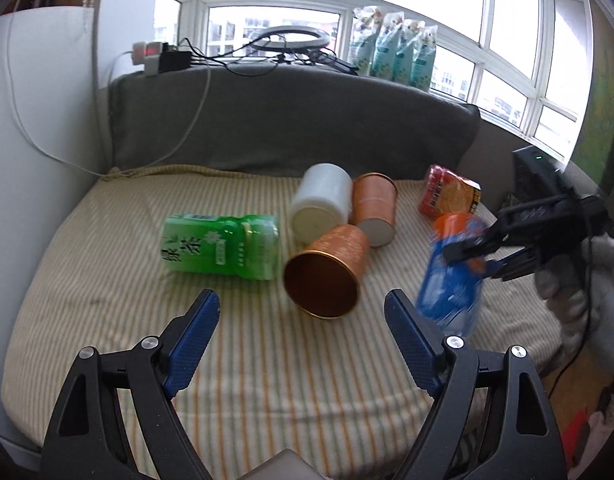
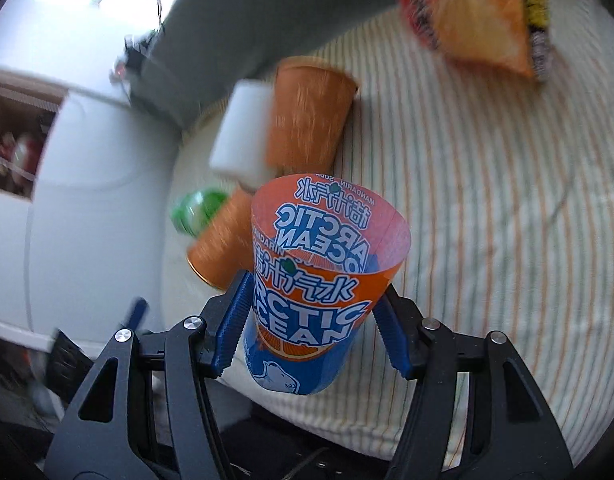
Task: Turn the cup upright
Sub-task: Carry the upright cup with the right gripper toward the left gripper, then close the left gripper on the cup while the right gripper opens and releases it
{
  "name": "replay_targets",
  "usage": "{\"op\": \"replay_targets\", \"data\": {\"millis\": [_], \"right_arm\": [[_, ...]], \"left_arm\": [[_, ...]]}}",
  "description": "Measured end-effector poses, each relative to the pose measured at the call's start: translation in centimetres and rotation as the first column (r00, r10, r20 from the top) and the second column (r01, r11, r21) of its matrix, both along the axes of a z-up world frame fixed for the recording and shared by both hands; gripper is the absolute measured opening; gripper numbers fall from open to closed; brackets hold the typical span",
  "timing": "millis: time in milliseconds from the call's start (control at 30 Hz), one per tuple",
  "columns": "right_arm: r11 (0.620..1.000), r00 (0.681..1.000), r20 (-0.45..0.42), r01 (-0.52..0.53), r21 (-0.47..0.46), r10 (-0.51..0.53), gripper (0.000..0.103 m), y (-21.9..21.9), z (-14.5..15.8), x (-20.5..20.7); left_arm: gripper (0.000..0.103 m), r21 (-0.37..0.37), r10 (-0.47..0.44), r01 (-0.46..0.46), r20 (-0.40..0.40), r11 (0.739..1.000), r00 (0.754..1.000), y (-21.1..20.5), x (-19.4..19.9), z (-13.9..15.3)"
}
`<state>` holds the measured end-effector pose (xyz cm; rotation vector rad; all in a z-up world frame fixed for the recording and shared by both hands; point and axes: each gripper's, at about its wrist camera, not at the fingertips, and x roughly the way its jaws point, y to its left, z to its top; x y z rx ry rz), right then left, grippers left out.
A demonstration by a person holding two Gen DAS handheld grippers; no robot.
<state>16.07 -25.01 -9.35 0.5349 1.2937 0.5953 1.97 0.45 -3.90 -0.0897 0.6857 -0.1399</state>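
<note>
Your right gripper (image 2: 309, 316) pinches the blue and orange cup (image 2: 307, 292) by its sides, up off the striped cushion (image 2: 487, 240); it looks tilted, though blur makes that hard to tell. Your left gripper (image 1: 303, 340) is spread wide with nothing in it, near a copper cup (image 1: 327, 272) lying on its side.
</note>
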Motion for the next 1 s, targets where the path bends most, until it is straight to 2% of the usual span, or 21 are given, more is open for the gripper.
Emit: {"op": "replay_targets", "data": {"millis": [267, 433, 533, 633, 800, 1000], "right_arm": [[0.996, 0.997, 0.012, -0.07, -0.055, 0.071, 0.068, 2.2, -0.2, 0.2], [0.995, 0.997, 0.045, -0.052, -0.083, 0.056, 0.072, 3.1, 0.5, 0.5], [0.998, 0.998, 0.063, -0.026, -0.063, 0.03, 0.08, 2.3, 0.9, 0.3], [1.0, 0.997, 0.083, 0.01, -0.027, -0.008, 0.081, 0.8, 1.5, -0.2], [0.994, 0.975, 0.203, 0.102, -0.049, -0.091, 0.081, -2.3, 3.6, -2.6], [0.963, 0.923, 0.34, 0.235, -0.13, -0.18, 0.081, -5.5, 4.6, -6.8]], "left_arm": [[0.084, -0.07, -0.089, 0.082, -0.09, 0.994, 0.992, -1.0, 1.3, -0.2], [0.084, -0.117, -0.149, 0.133, -0.133, 0.984, 0.98, -2.0, 2.3, -0.2], [0.084, -0.119, -0.184, 0.167, -0.15, 0.979, 0.972, -2.9, 2.9, -0.1], [0.084, -0.141, -0.221, 0.197, -0.177, 0.97, 0.959, -3.7, 4.2, 0.0], [0.084, -0.147, -0.273, 0.245, -0.217, 0.958, 0.937, -5.6, 6.9, 0.4], [0.083, -0.144, -0.343, 0.314, -0.29, 0.939, 0.894, -8.2, 10.1, 0.2]]}}
